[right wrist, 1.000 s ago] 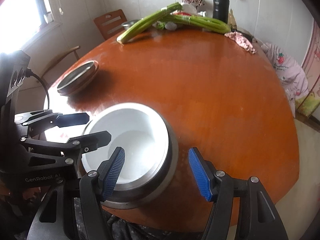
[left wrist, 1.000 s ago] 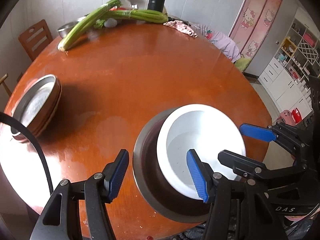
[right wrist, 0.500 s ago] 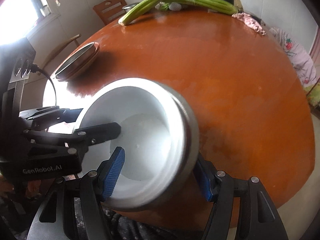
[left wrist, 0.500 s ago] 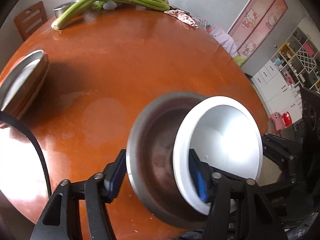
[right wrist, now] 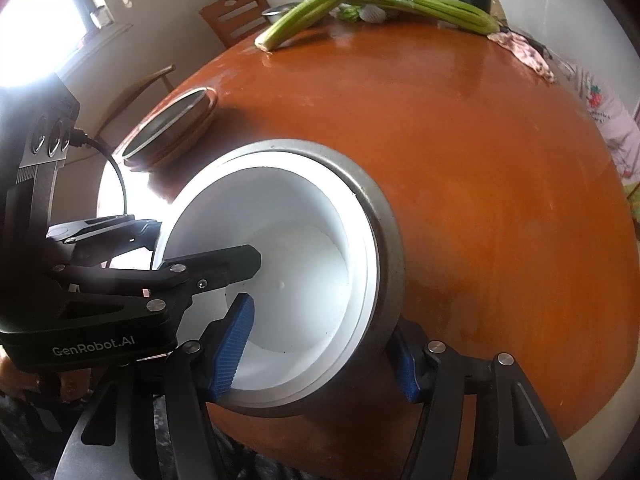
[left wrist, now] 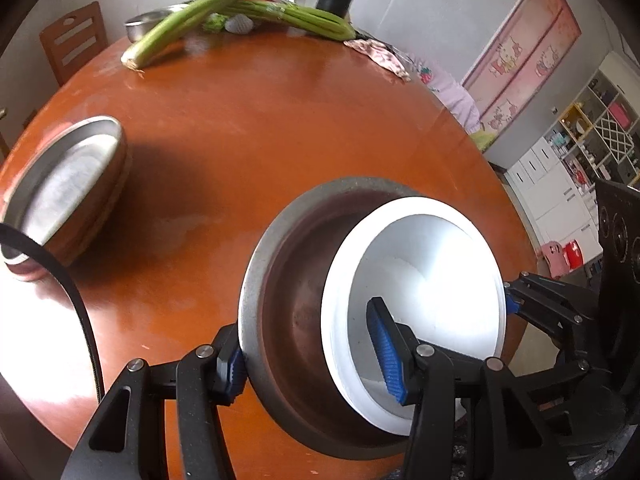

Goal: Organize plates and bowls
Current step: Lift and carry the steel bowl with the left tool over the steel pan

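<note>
Both claws grip the nested pair: left claw [left wrist: 312, 360] and right claw [right wrist: 320, 356] each clamp the steel bowl [left wrist: 288, 320] holding the white bowl [left wrist: 420, 300], tilted off the round orange tabletop [left wrist: 260, 140] to carry them together

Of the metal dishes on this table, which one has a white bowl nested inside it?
The steel bowl at the near edge, gripped by both tongs, holds the white bowl. The stacked metal plates farther left hold nothing white.
</note>
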Demonstrator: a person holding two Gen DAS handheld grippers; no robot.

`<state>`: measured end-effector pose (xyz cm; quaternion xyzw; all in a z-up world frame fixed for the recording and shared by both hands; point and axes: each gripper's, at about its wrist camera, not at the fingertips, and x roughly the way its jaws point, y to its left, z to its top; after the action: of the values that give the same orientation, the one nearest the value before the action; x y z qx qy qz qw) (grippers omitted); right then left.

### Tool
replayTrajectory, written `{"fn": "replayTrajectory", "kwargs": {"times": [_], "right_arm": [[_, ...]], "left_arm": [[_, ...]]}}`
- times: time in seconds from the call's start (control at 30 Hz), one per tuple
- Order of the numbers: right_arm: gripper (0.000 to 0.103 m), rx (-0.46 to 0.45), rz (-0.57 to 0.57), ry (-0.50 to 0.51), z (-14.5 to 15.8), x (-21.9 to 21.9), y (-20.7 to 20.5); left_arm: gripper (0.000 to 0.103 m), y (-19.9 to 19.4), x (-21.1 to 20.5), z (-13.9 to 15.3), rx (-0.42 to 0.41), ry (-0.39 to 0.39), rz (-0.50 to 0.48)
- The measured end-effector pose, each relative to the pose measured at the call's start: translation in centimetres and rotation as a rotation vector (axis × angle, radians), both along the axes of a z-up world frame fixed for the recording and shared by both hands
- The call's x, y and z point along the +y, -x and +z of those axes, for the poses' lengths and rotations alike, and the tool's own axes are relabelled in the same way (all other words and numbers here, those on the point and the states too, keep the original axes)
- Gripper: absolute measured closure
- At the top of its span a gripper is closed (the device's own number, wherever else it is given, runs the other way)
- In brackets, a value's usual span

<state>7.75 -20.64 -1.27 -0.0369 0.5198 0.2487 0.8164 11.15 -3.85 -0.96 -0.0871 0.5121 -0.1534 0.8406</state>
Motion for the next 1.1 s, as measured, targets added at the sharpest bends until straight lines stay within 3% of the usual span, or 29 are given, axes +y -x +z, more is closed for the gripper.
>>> {"fn": "replayTrajectory", "kwargs": {"times": [0.37, 0.7, 1.1], "right_arm": [[0.038, -0.041, 0.066, -0.035, 3.7, 5.4, -3.0], [0.038, -0.063, 0.131, -0.082, 6.1, 11.3, -5.7], [0.038, -0.068, 0.2, -0.093, 7.0, 16.4, -8.4]], "left_arm": [[0.05, -1.4, 5.9, 3.0, -0.045, 0.009, 0.07], [0.05, -2.5, 11.8, 6.2, -0.085, -0.039, 0.141], [0.05, -4.3, 16.2, 6.8, -0.088, -0.047, 0.198]]}}
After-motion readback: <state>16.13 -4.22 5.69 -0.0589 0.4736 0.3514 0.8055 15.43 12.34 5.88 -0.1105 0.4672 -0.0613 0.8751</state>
